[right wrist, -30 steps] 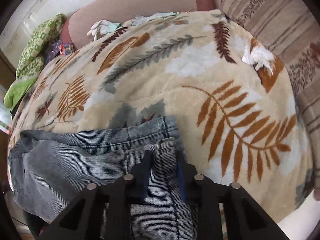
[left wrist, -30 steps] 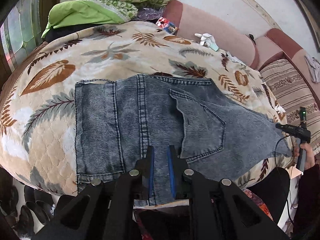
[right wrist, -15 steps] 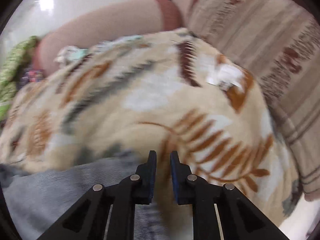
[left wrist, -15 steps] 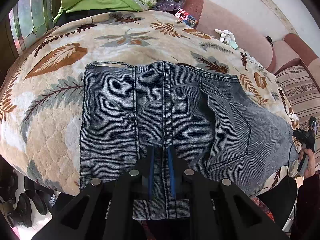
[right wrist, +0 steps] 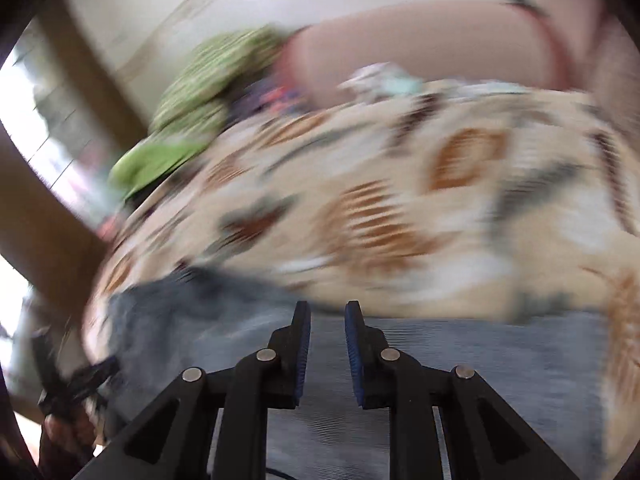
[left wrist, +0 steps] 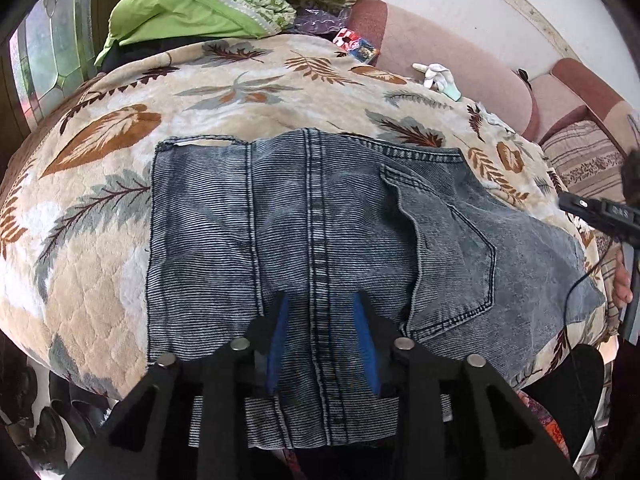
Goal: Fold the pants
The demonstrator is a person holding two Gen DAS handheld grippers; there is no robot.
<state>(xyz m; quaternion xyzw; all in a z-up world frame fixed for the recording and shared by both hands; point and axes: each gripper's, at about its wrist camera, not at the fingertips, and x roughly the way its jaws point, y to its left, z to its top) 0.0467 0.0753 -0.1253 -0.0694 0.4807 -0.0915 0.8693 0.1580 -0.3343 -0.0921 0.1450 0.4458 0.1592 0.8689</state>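
Grey-blue denim pants [left wrist: 320,232] lie folded flat on a leaf-patterned blanket [left wrist: 224,92], back pocket [left wrist: 452,256] to the right, near edge hanging over the blanket's front. My left gripper [left wrist: 322,300] is open, its blue pads either side of the centre seam, just above the cloth. In the blurred right wrist view the pants [right wrist: 460,360] fill the bottom. My right gripper [right wrist: 327,308] is open and empty above them. It also shows at the right edge of the left wrist view [left wrist: 600,212].
Green bedding [left wrist: 224,12] is piled at the back left. A pink sofa back [left wrist: 452,60] runs behind the blanket, with a white glove [left wrist: 438,76] on it. A striped cushion [left wrist: 584,160] lies at the right. Shoes [left wrist: 36,420] stand on the floor below left.
My left gripper has opened and let go of the pants' near edge. My right gripper has opened wider and swung left fast, so its view is blurred. The pants lie still.
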